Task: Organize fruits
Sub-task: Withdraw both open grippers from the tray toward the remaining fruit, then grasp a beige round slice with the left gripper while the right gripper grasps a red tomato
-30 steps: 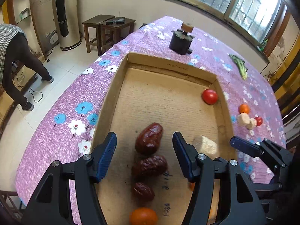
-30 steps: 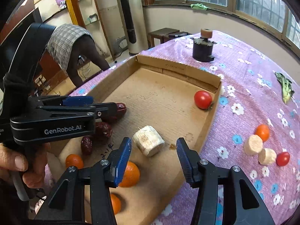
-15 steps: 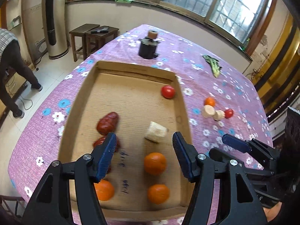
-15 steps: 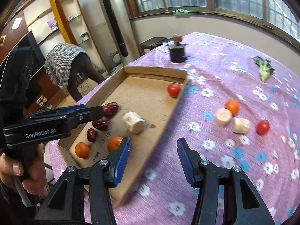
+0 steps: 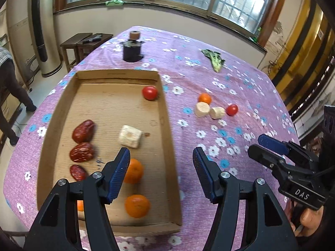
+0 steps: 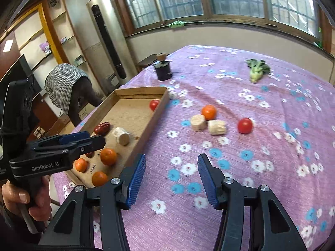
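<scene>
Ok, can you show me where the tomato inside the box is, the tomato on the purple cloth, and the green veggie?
tomato inside the box (image 5: 150, 92), left wrist view, middle of its red skin.
tomato on the purple cloth (image 6: 245, 125), right wrist view, its round front.
green veggie (image 6: 256, 71), right wrist view, pale stalk below the leaves.

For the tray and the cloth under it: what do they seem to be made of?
The tray looks like plain brown corrugated cardboard: matte, with fine ribbed lines across its floor and folded walls. The cloth looks like a soft woven or plush fabric, purple with printed flowers, with faint creases; the exact fibre cannot be told.
</scene>
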Demonstrator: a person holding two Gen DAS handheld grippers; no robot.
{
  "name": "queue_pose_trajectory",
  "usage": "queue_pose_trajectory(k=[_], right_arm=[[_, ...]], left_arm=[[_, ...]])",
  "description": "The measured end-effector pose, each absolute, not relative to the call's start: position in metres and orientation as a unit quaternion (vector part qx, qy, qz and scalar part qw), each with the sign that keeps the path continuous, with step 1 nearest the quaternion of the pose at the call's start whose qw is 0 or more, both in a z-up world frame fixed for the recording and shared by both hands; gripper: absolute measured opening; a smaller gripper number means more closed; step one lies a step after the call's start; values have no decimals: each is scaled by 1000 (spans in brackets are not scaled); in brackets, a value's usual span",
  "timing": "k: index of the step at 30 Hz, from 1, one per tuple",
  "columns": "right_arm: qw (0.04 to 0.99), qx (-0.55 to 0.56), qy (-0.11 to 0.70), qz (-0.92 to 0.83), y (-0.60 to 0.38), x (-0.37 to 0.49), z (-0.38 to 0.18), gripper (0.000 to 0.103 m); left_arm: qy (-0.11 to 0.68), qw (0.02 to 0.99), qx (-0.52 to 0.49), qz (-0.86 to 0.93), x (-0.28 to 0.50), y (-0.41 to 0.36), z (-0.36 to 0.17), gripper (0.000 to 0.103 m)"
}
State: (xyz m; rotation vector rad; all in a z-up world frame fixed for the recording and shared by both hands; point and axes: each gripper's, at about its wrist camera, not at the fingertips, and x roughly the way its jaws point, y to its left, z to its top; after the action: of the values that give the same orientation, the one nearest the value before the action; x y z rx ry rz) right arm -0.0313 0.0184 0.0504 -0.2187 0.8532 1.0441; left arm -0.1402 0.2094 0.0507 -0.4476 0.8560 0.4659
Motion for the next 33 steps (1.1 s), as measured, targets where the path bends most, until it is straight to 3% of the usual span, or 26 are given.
queue_pose_trajectory(k=[20,26,33], right_arm=[[805,-99,398,429,-6,23,29,52],[813,-103,405,406,14,65,13,37],[814,-113,415,392,35,95,-6,36]], left_arm=[[437,865,-164,183,-82,178,39,61],[452,863,-140,177,-43,180,28,61],[477,850,-126,185,-2,193,5,54]])
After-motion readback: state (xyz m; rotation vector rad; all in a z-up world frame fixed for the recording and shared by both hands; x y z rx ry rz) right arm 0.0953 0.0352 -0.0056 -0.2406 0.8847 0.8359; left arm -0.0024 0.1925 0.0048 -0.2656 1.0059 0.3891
